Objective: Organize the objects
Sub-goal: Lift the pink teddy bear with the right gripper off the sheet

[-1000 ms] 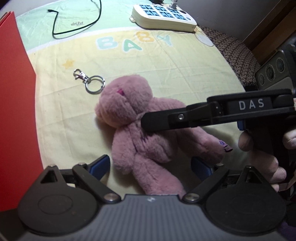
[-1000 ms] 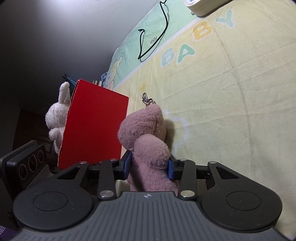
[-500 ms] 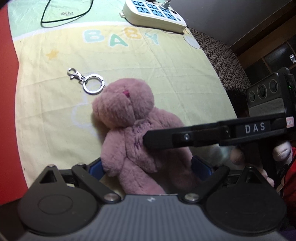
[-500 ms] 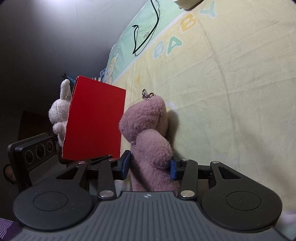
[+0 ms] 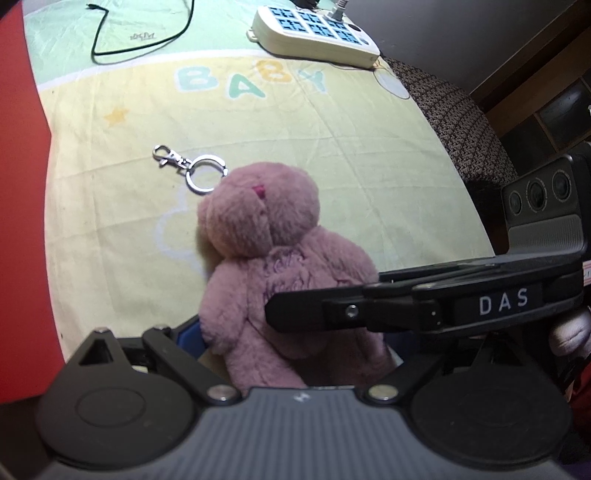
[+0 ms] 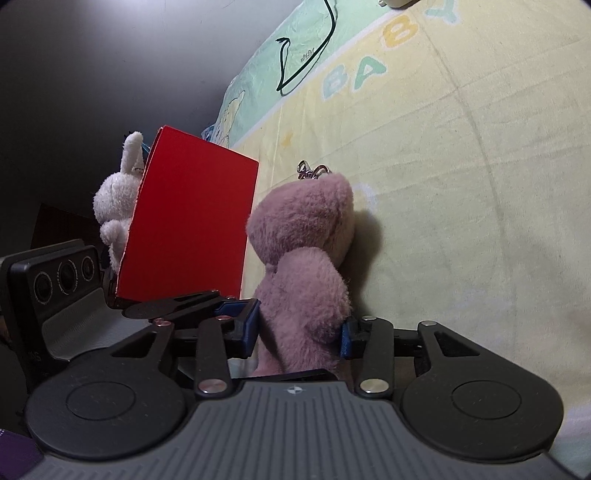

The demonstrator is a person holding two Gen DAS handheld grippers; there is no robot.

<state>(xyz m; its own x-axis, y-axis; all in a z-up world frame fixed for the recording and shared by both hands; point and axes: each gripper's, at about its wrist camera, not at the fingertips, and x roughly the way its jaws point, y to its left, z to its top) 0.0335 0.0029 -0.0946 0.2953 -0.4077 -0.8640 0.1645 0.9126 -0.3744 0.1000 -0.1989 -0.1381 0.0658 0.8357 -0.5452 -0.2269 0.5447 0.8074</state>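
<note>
A pink plush bear [image 5: 273, 258] lies on a yellow "BABY" blanket [image 5: 351, 147]. In the right wrist view my right gripper [image 6: 299, 332] is shut on the bear [image 6: 306, 258], with a blue pad pressed into each side of its body. The same gripper reaches in from the right in the left wrist view, and its black finger [image 5: 314, 314] crosses the bear's belly. My left gripper [image 5: 291, 350] is open, its fingers straddling the bear's legs without squeezing them. A metal keyring [image 5: 192, 170] rests just beyond the bear's head.
A red box [image 6: 192, 229] stands close on the left of the bear, with a white plush rabbit [image 6: 114, 206] behind it. A white power strip [image 5: 314, 33] and a black cable [image 5: 140, 40] lie at the blanket's far end. A hand [image 5: 569, 332] holds the right gripper.
The right gripper has kept its hold while the bear's upper body tipped up off the blanket. The left gripper has drawn nearer, so the bear's legs now sit between its open fingers.
</note>
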